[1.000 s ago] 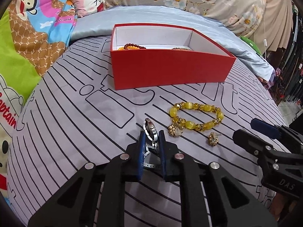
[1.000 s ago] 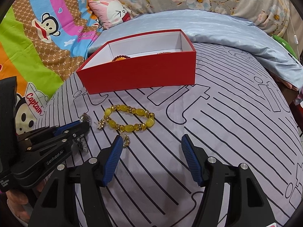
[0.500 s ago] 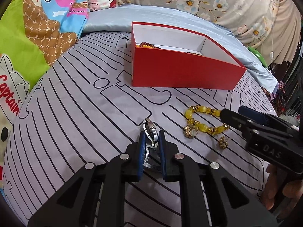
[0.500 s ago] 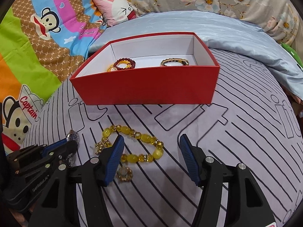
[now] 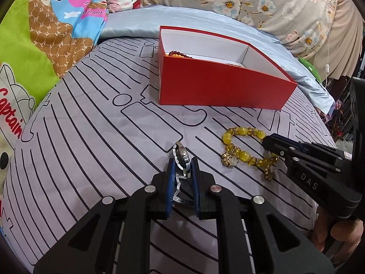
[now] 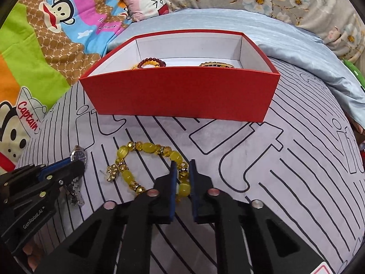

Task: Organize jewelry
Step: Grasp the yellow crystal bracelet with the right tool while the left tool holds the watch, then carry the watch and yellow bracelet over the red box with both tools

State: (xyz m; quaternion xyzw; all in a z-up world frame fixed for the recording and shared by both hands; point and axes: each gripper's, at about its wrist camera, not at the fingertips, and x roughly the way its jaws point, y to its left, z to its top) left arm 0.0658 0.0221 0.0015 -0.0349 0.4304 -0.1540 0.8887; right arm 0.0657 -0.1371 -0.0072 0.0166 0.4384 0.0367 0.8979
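Note:
A silver wristwatch (image 5: 181, 154) stands on edge between the pads of my left gripper (image 5: 183, 162), which is shut on it just above the grey lined sheet. To its right lies a yellow bead bracelet (image 5: 241, 132) with a gold flower charm (image 5: 230, 159). In the right wrist view the jaws of my right gripper (image 6: 183, 162) are closing on the near side of that bracelet (image 6: 148, 147), and the blue pads (image 6: 172, 182) press a yellow bead between them. The watch (image 6: 78, 155) and left gripper (image 6: 76, 164) show at the left.
An open red box (image 6: 178, 93) sits beyond the bracelet; a dark red bead bracelet (image 6: 151, 62) and a gold bangle (image 6: 216, 65) lie inside. A small gold flower piece (image 5: 269, 174) rests by the right gripper. Pillows and a cartoon blanket ring the sheet.
The right gripper has come forward over the yellow bracelet and its wide jaws have closed onto the beads. The left gripper keeps its hold on the watch.

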